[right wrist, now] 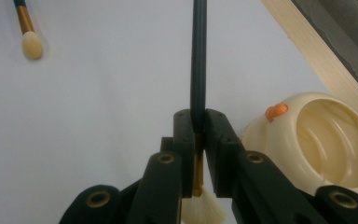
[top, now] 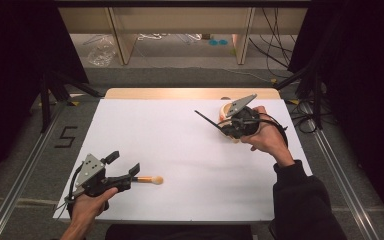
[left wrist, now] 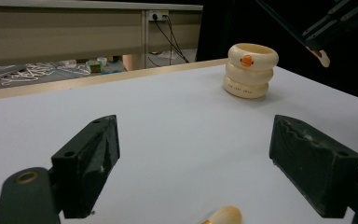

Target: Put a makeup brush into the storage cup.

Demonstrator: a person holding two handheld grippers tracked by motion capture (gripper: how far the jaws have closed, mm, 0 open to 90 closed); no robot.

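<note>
The right gripper [right wrist: 196, 140], jaws clamped on a dark-handled brush [right wrist: 198, 56], holds it above the cream holder [right wrist: 328, 140], seemingly about to lower it in, while the left gripper [top: 122, 167] waits, jaws apart, at the second brush [top: 150, 179] on the surface [top: 180, 145].

The left gripper [top: 125, 165] sits at the lower left of the high view, gripped by the left hand [top: 87, 202], its jaws spread wide and pointing right. At centre right, the right hand [top: 266, 137] holds the right gripper [right wrist: 198, 135] raised, apparently clear of the surface, jaws pinched together, pointing upper left.
</note>
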